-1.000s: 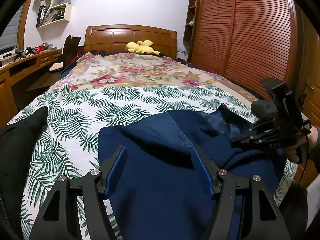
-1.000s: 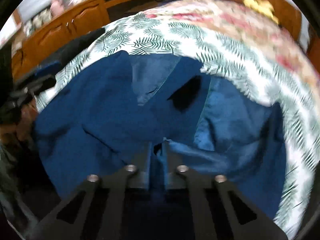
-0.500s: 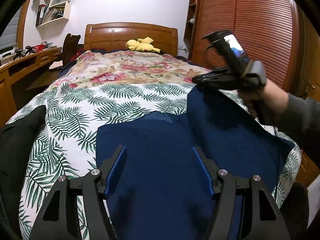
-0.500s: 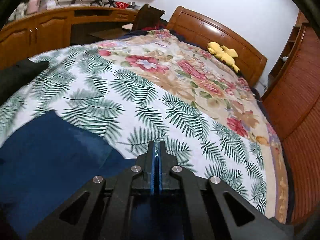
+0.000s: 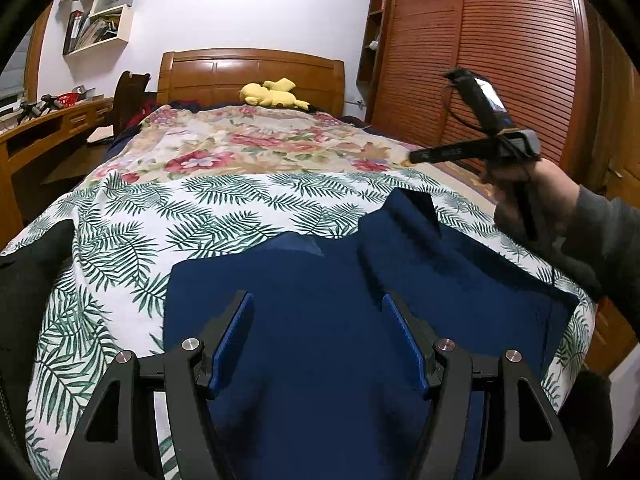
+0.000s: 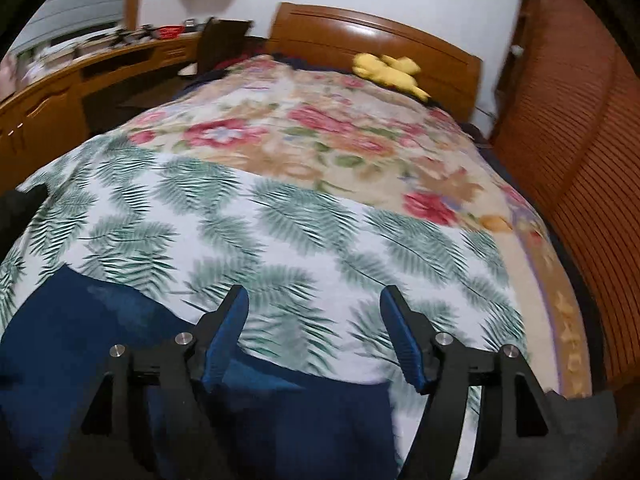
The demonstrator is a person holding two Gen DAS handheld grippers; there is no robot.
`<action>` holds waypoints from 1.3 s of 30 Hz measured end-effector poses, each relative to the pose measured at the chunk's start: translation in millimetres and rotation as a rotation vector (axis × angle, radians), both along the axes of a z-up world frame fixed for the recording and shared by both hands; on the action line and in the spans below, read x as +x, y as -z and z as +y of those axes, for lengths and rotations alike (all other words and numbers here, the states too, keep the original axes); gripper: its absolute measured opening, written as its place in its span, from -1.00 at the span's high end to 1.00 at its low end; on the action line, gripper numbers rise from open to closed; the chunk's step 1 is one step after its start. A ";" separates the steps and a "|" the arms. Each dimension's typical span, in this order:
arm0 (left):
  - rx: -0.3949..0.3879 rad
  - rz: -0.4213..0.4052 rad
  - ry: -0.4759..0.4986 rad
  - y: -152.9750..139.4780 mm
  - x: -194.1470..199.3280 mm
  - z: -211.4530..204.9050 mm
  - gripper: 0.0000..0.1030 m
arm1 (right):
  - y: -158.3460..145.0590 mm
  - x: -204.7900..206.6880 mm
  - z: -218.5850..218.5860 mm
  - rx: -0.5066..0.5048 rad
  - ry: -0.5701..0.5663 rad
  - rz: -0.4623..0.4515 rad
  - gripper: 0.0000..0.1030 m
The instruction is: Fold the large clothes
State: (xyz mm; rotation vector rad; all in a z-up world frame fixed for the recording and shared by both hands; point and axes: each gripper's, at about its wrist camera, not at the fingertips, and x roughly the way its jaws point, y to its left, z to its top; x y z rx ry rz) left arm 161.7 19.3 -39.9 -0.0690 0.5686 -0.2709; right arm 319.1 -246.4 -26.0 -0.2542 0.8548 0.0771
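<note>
Presently the left claw point(image 5: 316, 340) stands wide open with nothing between its blue pads, poised above the navy garment point(image 5: 320, 300); the right claw point(image 6: 314, 336), likewise spread wide and empty, is raised over the far right part of the garment. The garment lies spread on the leaf-print sheet point(image 5: 240, 208) at the near end of the bed point(image 6: 372, 36), one flap doubled over at its right. Judged soft, limp and fairly light, it is best pinched at corners or along a hem
</note>
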 end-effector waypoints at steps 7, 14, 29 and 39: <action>0.009 0.010 0.003 2.4 9.2 -2.3 -0.32 | 56.1 -8.2 -64.3 0.003 0.128 0.176 -0.33; 0.022 0.019 0.008 2.5 10.8 -5.9 -0.32 | 104.2 -14.4 -91.2 0.076 0.170 0.297 -0.06; 0.035 0.029 0.007 3.1 11.6 -6.7 -0.32 | 53.6 -37.5 -144.4 0.041 0.311 0.137 0.95; 0.057 -0.004 0.022 -3.3 -8.4 -18.2 -0.32 | 15.2 -128.1 -100.6 0.031 0.103 0.068 -0.30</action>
